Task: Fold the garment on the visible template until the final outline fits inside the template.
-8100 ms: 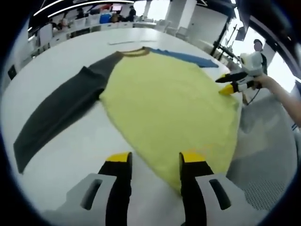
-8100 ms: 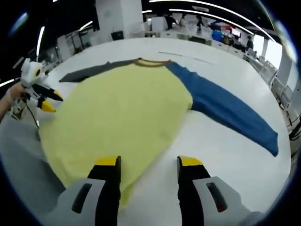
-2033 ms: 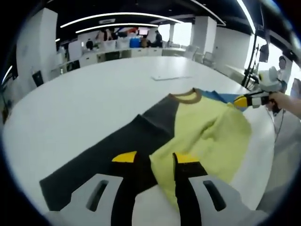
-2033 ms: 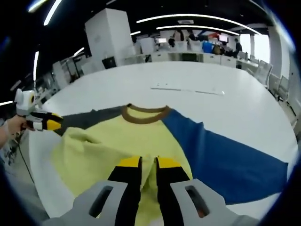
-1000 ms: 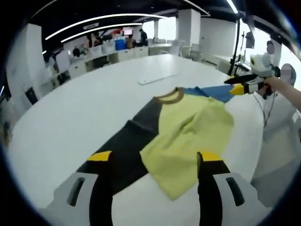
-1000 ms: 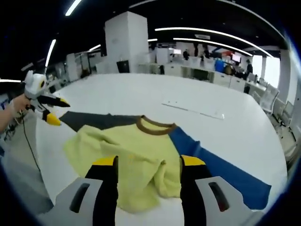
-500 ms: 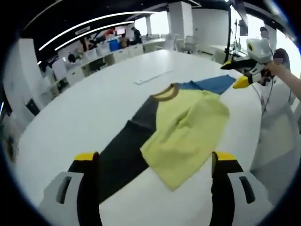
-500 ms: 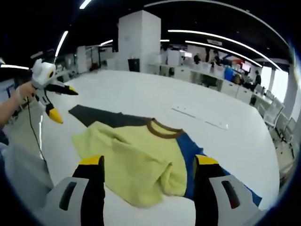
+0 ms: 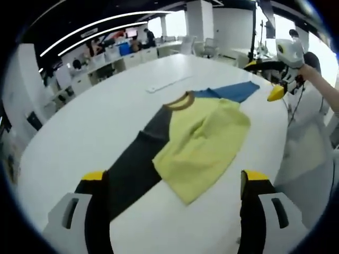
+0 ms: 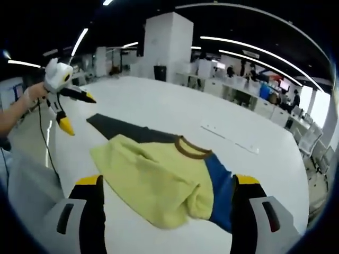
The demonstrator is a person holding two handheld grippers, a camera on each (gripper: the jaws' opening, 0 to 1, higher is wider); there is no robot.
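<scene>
Left gripper view: left gripper (image 9: pixel 175 177) released, jaws wide apart, holding nothing, above the white table (image 9: pixel 95 121). The garment (image 9: pixel 198 140) lies folded on the table, yellow body over dark sleeve (image 9: pixel 132 169), blue sleeve (image 9: pixel 230 91) beyond. Right gripper view: right gripper (image 10: pixel 168 182) likewise released; garment (image 10: pixel 153 180) bunched on the table between its jaws.
</scene>
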